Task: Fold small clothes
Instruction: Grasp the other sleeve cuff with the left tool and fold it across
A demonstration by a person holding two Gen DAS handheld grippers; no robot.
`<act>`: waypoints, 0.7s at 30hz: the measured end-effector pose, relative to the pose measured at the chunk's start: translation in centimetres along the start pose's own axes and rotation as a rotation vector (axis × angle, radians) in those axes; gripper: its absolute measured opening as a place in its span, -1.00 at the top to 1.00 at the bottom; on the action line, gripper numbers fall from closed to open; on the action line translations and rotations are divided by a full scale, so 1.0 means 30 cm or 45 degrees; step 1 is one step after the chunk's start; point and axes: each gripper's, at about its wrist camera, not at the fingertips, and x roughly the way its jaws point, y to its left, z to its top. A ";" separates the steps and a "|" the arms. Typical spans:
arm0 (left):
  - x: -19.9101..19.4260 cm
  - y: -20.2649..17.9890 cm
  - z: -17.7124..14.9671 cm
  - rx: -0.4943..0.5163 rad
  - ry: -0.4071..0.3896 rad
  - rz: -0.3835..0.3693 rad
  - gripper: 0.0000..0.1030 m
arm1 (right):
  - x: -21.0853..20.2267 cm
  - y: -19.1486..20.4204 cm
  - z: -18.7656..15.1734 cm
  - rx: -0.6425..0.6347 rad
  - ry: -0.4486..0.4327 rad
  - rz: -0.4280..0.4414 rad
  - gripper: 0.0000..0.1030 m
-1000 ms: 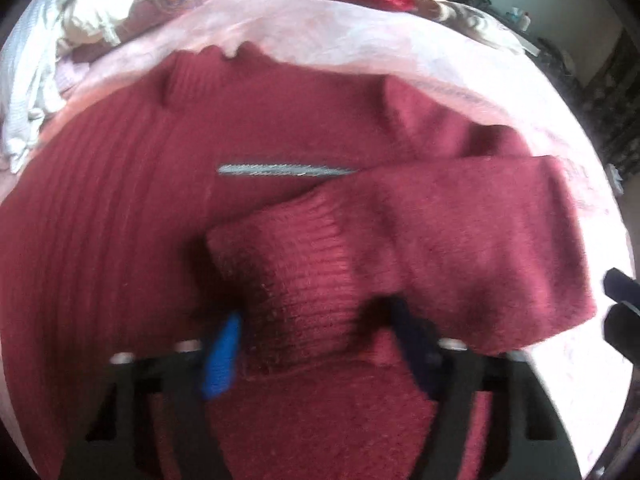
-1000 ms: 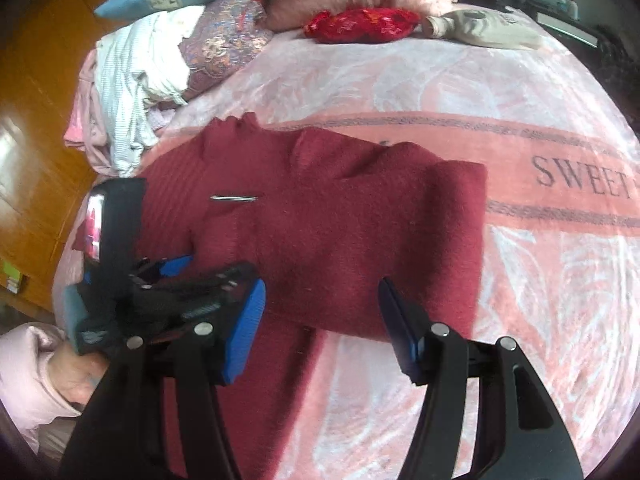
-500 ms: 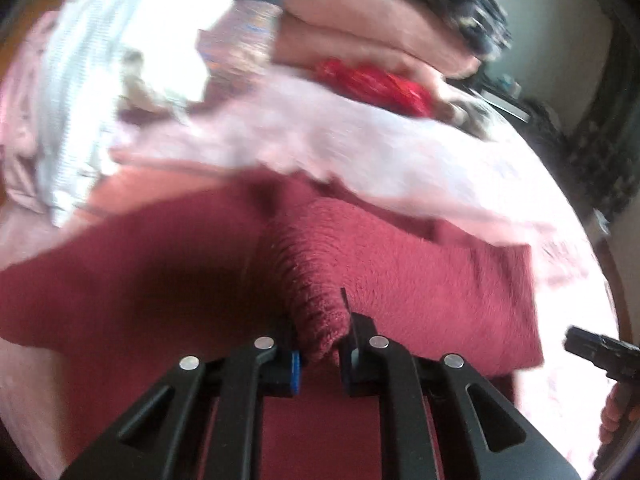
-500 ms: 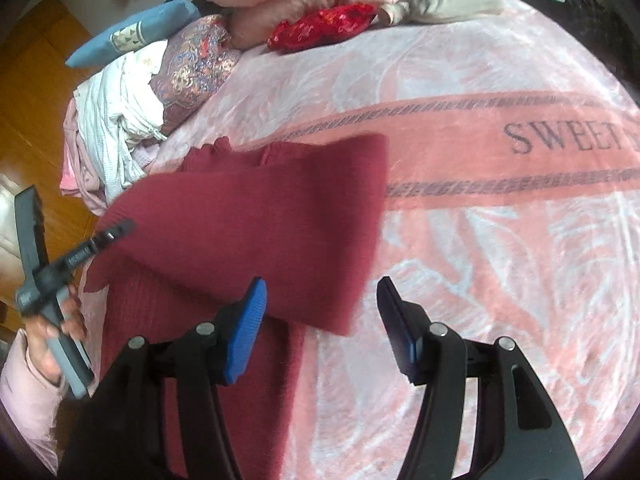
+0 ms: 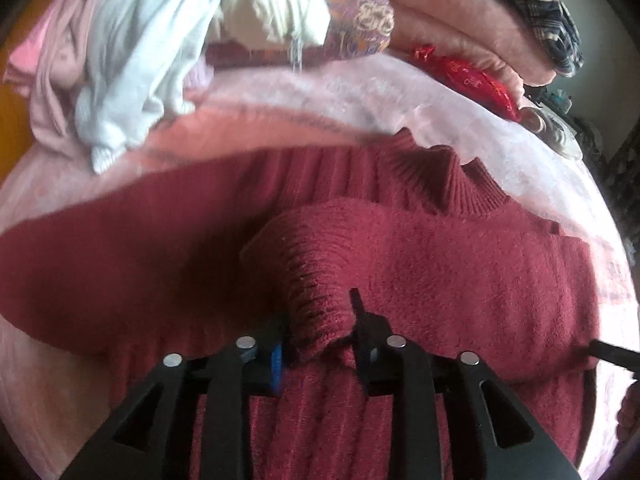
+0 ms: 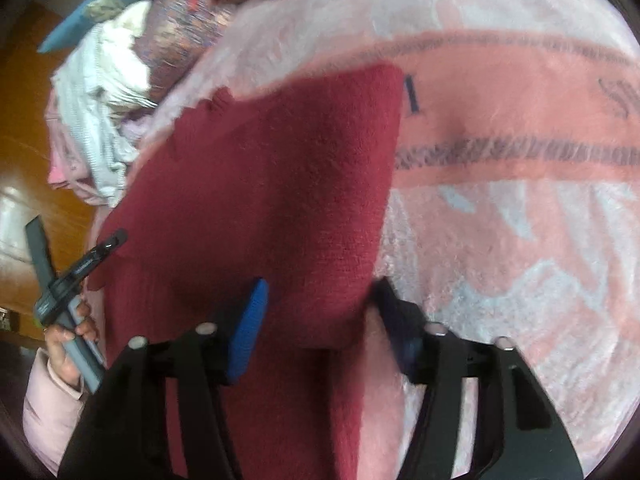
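A dark red knitted sweater (image 5: 460, 280) lies on the pink blanket (image 5: 320, 92), its ribbed collar (image 5: 452, 176) toward the far side. My left gripper (image 5: 318, 332) is shut on the ribbed sleeve cuff (image 5: 312, 276) and holds it above the sweater's body. In the right wrist view the sweater (image 6: 272, 200) spreads from the centre to the left. My right gripper (image 6: 320, 308) is open, its fingers on either side of the sweater's near folded edge. The left gripper (image 6: 108, 244) shows at the left edge of that view, in a hand.
A heap of white and pink clothes (image 5: 140, 48) lies at the far left. Folded pink blankets (image 5: 440, 12), a patterned cushion (image 5: 360, 12) and a red cloth (image 5: 472, 76) are at the back. The blanket (image 6: 520, 200) stretches to the right, wooden floor (image 6: 24, 128) to the left.
My left gripper closed on the sleeve cuff and lifted it, drawing it across the sweater. My right gripper stayed open and moved in over the sweater's near folded edge.
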 end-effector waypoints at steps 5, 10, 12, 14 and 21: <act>-0.058 0.098 0.016 -0.048 -0.014 -0.001 -0.17 | -0.028 0.000 -0.020 -0.038 0.006 -0.092 0.73; -0.103 0.201 -0.042 -0.192 0.102 -0.065 -0.19 | -0.059 0.035 -0.047 -0.089 -0.021 -0.184 0.49; -0.096 0.216 -0.077 -0.265 0.149 -0.123 -0.19 | -0.076 0.047 -0.064 -0.117 -0.039 -0.194 0.33; -0.076 0.202 -0.094 -0.324 0.175 -0.194 -0.18 | -0.083 0.054 -0.078 -0.147 -0.042 -0.198 0.32; 0.023 0.146 -0.041 -0.461 0.207 -0.305 -0.15 | -0.031 0.061 -0.075 -0.154 -0.027 -0.198 0.27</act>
